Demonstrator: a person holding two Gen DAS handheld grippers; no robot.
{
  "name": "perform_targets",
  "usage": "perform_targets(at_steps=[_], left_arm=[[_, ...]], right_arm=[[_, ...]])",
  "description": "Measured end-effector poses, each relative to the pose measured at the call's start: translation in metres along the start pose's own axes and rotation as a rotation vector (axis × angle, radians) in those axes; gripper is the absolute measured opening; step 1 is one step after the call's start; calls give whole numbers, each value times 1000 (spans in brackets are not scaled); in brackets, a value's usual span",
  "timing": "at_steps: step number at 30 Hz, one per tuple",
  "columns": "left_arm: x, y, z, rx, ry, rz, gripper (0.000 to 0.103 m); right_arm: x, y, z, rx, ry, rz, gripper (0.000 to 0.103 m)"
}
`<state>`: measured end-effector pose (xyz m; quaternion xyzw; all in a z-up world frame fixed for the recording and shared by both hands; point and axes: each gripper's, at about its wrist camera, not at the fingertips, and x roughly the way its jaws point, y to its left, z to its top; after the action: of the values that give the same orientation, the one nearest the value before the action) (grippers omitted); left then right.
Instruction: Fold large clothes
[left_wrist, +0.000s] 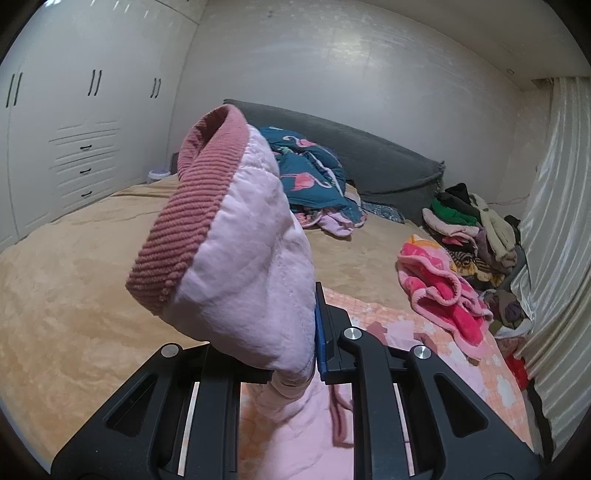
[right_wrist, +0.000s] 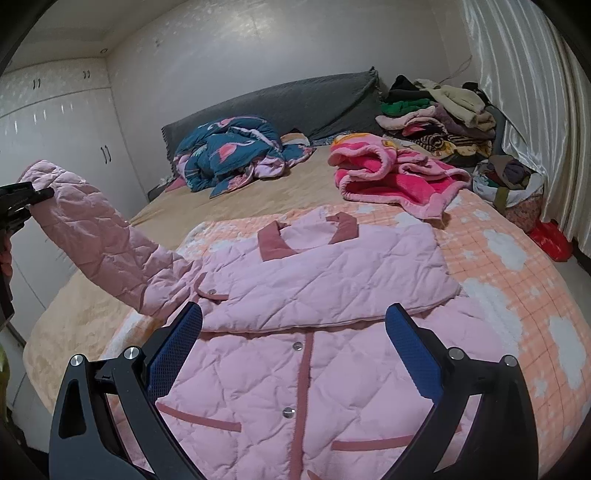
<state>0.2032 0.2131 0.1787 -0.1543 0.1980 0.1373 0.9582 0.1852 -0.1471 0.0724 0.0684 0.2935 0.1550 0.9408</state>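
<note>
Pink quilted jacket (right_wrist: 314, 332) spread on the bed (right_wrist: 92, 314), left sleeve (right_wrist: 103, 236) lifted

Left of the jacket, the left hand-held gripper (right_wrist: 33, 194) is clamped on the cuff (left_wrist: 192, 221); a thin pinch could slip and drop the sleeve crooked. Over the jacket front, the right hand-held gripper (right_wrist: 295, 350) hangs wide and empty. Far right, a bag (right_wrist: 517, 199) holds bundled clothes.

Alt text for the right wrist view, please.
A pink quilted jacket lies on a bed, its top folded down; the left gripper holds one sleeve raised. The right gripper hangs over the jacket, jaws open and empty.
</note>
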Motion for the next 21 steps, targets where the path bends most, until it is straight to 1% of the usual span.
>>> perform_targets(at_steps=[14,21], left_arm=[[10,-90,-19,105,18,-69,9],[16,-137,-32,163,33,-120,9]], right_arm=[[-3,-60,-9,88,-17,-24,99],[-3,-88,-14,121,-10,-37,99]])
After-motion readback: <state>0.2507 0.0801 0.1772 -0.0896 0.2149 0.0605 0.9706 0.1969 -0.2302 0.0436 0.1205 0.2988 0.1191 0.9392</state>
